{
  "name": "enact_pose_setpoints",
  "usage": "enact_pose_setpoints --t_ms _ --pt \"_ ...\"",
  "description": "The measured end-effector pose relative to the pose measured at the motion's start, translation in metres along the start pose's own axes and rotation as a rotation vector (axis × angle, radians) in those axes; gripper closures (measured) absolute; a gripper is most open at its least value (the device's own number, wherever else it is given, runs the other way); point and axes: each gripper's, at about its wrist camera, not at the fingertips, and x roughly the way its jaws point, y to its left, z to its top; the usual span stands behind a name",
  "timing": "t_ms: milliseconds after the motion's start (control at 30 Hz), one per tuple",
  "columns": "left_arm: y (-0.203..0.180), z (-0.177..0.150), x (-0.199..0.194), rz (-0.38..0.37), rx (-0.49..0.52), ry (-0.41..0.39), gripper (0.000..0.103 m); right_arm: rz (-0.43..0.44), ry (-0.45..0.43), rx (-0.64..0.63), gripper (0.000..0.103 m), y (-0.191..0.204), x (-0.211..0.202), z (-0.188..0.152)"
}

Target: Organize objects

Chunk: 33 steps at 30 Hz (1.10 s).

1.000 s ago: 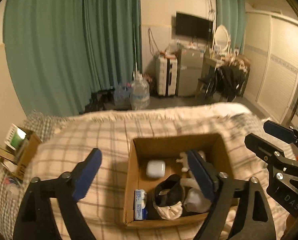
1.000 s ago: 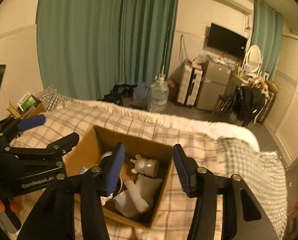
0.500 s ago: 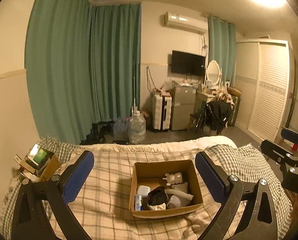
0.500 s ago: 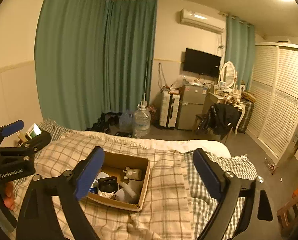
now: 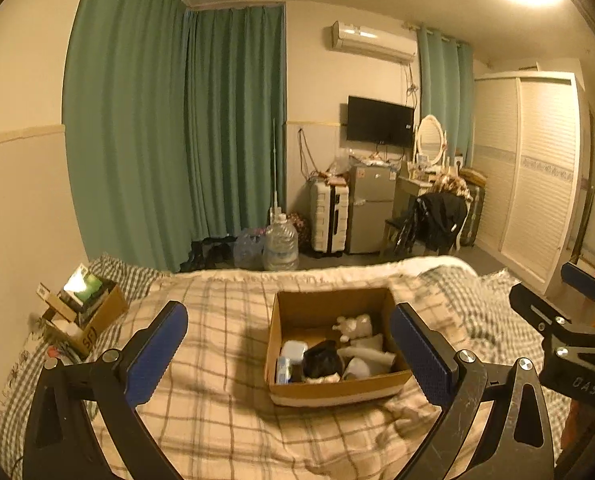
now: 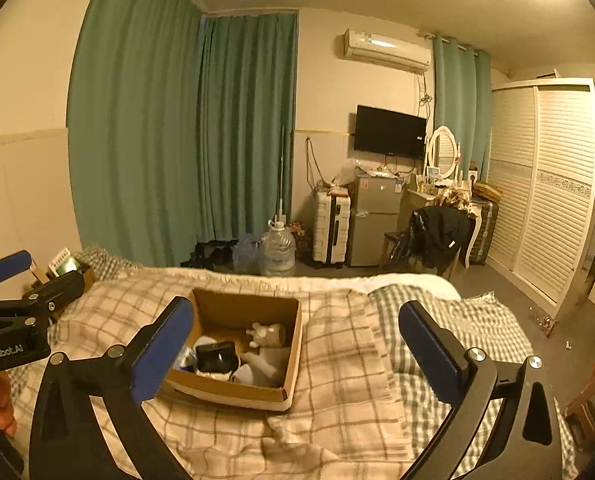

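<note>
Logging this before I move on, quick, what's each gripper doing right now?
Left gripper: open, holding nothing, above the blanket.
Right gripper: open, holding nothing.

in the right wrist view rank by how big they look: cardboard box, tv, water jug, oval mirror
1. cardboard box, largest, though it sits nearest the camera
2. tv
3. water jug and oval mirror look about alike, so I won't rank them

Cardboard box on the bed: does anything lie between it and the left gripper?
Only plaid blanket. In the left wrist view, the left gripper hangs open, short of the cardboard box, with nothing else on that stretch.
</note>
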Motion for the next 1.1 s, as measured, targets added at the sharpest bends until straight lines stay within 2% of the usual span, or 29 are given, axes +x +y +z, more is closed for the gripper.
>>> enact_pose_setpoints --t_ms 300,433,800,1100 --pt "0.006 -0.057 0.015 0.057 0.021 0.006 0.000 -0.010 0.045 -0.028 0.000 0.007 0.034 -0.054" --pt "0.007 -0.071 0.027 0.056 0.027 0.050 0.000 -0.004 0.076 -0.029 0.000 0.009 0.047 -0.072" --pt "0.011 -0.083 0.034 0.041 0.010 0.070 0.000 -0.013 0.094 -0.073 0.000 0.020 0.054 -0.087" --pt "0.012 -0.084 0.033 0.044 0.005 0.064 0.000 -0.013 0.088 -0.056 0.000 0.016 0.051 -0.086"
